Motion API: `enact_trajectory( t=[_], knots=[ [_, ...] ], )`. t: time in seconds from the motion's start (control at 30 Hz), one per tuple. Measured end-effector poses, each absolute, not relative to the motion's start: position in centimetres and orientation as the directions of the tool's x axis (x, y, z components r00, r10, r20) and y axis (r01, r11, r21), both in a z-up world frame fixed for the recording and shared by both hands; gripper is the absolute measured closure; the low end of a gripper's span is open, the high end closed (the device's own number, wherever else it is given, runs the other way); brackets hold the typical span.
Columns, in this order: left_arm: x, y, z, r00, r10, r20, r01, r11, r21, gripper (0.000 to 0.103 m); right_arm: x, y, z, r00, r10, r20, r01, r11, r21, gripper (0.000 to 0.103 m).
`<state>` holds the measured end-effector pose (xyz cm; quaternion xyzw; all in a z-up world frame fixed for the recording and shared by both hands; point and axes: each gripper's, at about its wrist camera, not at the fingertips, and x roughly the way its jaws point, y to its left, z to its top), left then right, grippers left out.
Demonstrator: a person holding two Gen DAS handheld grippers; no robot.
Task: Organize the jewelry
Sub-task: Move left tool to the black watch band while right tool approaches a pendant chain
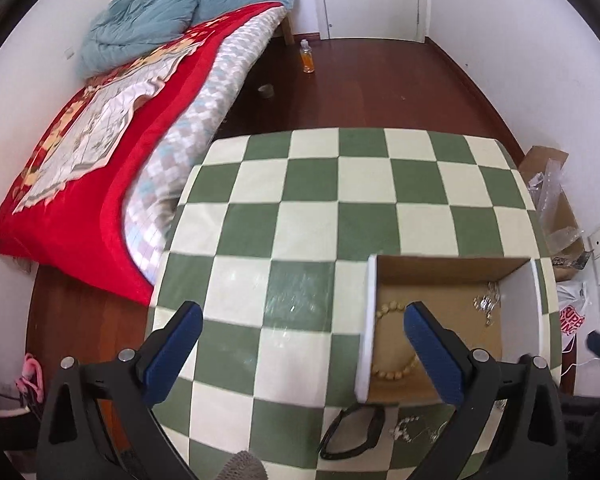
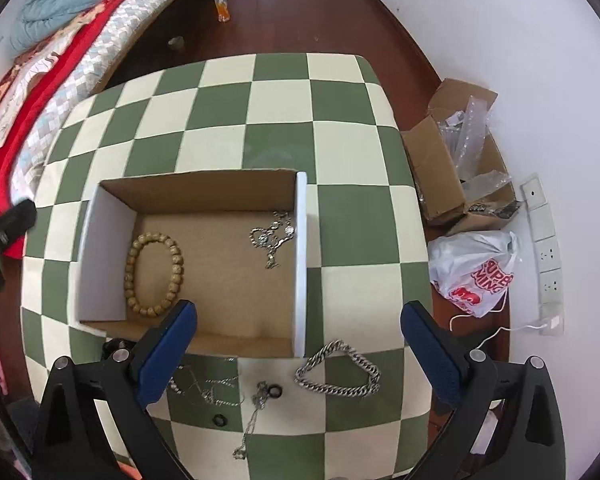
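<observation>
An open cardboard box (image 2: 204, 196) stands on the green-and-cream checkered table (image 2: 280, 120). Inside lie a wooden bead bracelet (image 2: 154, 274) at the left and a silver chain (image 2: 272, 236) at the right. In front of the box lie a thick silver chain bracelet (image 2: 338, 370), a thin necklace (image 2: 204, 390), a pendant chain (image 2: 256, 420) and two black rings (image 2: 275, 391). My right gripper (image 2: 298, 316) is open and empty above the box's near edge. My left gripper (image 1: 302, 316) is open and empty, left of the box (image 1: 452, 268); sunglasses (image 1: 354, 432) lie near it.
A bed with a red blanket (image 1: 100, 152) stands left of the table. On the floor at the right are a cardboard carton (image 2: 448, 160), a plastic bag (image 2: 476, 276) and a power strip (image 2: 544, 248). An orange bottle (image 2: 222, 6) stands at the far side.
</observation>
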<state>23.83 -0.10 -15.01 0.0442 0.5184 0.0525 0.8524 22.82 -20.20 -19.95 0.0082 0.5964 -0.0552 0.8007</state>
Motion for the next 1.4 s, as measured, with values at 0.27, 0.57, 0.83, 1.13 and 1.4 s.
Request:
enact_trajectory(
  t=[0.27, 0.57, 0.83, 1.13, 1.4],
  knots=[
    [19.4, 1.4, -13.7, 0.499, 0.160, -0.852, -0.070, 0.987, 0.144, 0.000, 19.4, -19.4, -16.7, 0.387, -0.119, -0.914, 0.101, 0.991, -0.086, 0.000],
    [14.8, 1.7, -9.9, 0.571, 0.155, -0.806, -0.072, 0.988, 0.139, 0.000, 15.1, -18.5, -12.8, 0.474, -0.109, -0.874, 0.106, 0.992, -0.066, 0.000],
    [11.9, 2.4, -7.3, 0.599, 0.136, -0.789, -0.082, 0.991, 0.109, 0.000, 12.1, -17.8, -10.0, 0.522, -0.057, -0.851, 0.119, 0.993, 0.006, 0.000],
    [12.5, 3.5, -15.7, 0.464, 0.193, -0.864, -0.069, 0.981, 0.182, 0.001, 11.1, -19.2, -17.3, 0.395, -0.029, -0.918, 0.156, 0.987, 0.036, 0.038],
    [13.7, 3.0, -23.8, 0.308, 0.100, -0.946, 0.023, 0.993, 0.113, 0.012, 10.3, -19.0, -26.2, 0.221, 0.042, -0.974, 0.187, 0.979, 0.085, 0.041]
  ],
)
